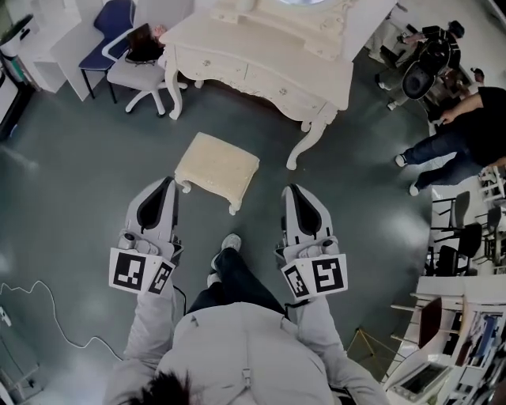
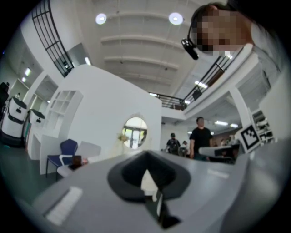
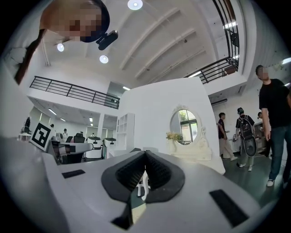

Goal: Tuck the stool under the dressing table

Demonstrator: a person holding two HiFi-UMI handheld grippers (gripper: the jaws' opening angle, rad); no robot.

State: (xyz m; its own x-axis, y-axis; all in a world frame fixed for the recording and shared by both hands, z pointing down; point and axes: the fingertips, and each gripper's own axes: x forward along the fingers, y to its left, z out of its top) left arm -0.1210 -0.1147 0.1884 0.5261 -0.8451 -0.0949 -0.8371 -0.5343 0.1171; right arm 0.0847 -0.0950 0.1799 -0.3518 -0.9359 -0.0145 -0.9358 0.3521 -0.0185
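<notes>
**A:** How many grippers, and what state are they in?

**B:** Two. The left gripper [image 1: 168, 183] and the right gripper [image 1: 291, 190] both point level toward the table. Each has its jaws pressed together with nothing between them. Each carries one marker cube, so two cubes: the left cube [image 1: 142, 271] and the right cube [image 1: 316, 277].

**A:** And the stool?

**B:** One stool [image 1: 217, 168], cream, stands on the grey floor [image 1: 71, 182]. It is ahead of the grippers, between their two lines and touching neither. It stands in front of the table [image 1: 237, 47] and apart from it, so it is not yet under it. Two of its legs show on the near side.

**A:** Anything on the table?

**B:** One oval mirror [image 3: 184, 125], upright at the back.

**A:** Other furniture?

**B:** Two chairs at the table's left end: a blue chair [image 1: 111, 24] and a white swivel chair [image 1: 142, 79], just beside each other.

**A:** People?

**B:** The right gripper view shows three standing to the right of the table. The nearest is a man in black [image 3: 273, 113]. A second person wears a backpack [image 3: 245, 132], and the third stands just left of that one. The person holding the grippers shows from above in a grey top [image 1: 237, 348].
</notes>
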